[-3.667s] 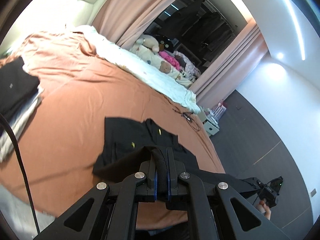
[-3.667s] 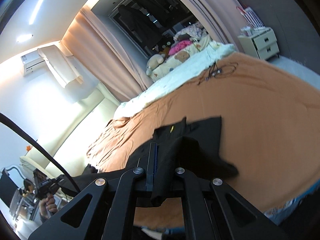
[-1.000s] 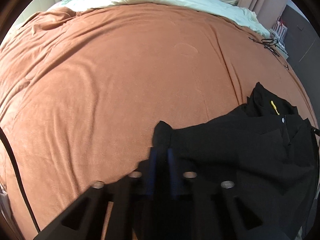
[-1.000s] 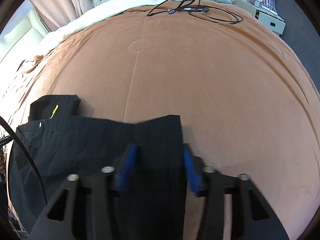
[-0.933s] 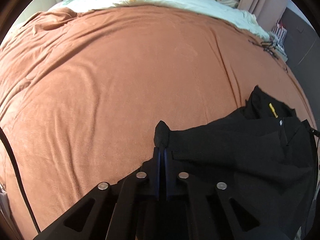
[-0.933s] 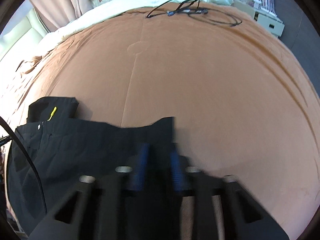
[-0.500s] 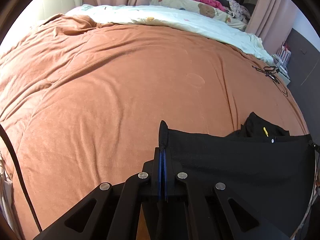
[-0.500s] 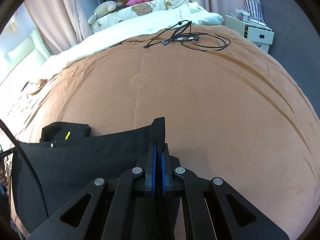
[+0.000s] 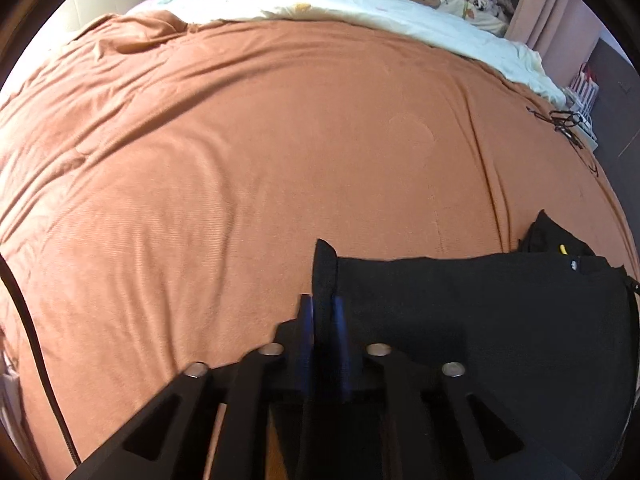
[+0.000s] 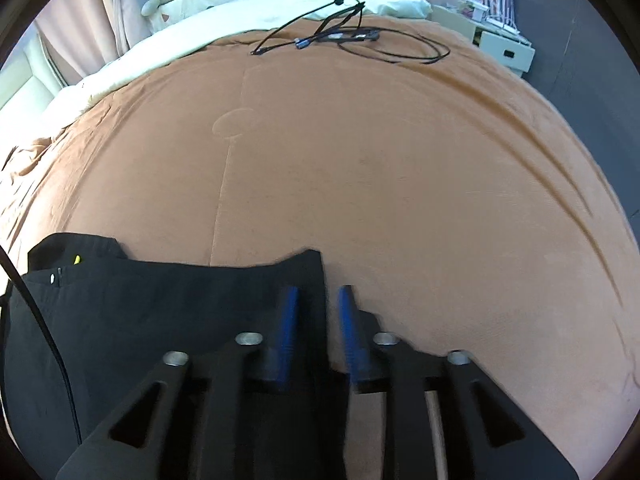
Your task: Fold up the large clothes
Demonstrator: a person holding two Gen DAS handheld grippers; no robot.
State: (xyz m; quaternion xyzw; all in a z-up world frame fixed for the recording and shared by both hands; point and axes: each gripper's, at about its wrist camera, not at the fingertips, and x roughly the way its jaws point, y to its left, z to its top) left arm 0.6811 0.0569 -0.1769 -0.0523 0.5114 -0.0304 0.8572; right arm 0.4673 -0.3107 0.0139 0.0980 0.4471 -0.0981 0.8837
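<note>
A black garment [image 9: 480, 320], which looks like a pair of trousers with a small button and a yellow tag at one end, lies spread flat near the front edge of a wide bed covered by an orange-brown blanket [image 9: 240, 160]. The left gripper [image 9: 323, 320] sits at the garment's left corner and its jaws are opening; the corner cloth stands up between the blue pads, but a gap shows on either side of it, so the pads no longer seem to press on it. The right gripper [image 10: 316, 320] is at the opposite corner, its jaws also opening and plainly wider, with the edge of the cloth lying between the pads and not clamped. The step in hand appears to be the release after laying the garment down stretched between the two hands, so that it rests smooth on the blanket. Judged from how it lies, one fold may already be made, since the top edge runs straight from corner to corner and a second layer peeks out by the yellow tag. The next move likely calls for drawing both tools back clear of the cloth without dragging the corners, then picking new grip points for a further fold. A tangle of black cables [image 10: 344, 36] rests far up the bed near a pale quilt [image 10: 192, 36], well apart from the work.
</note>
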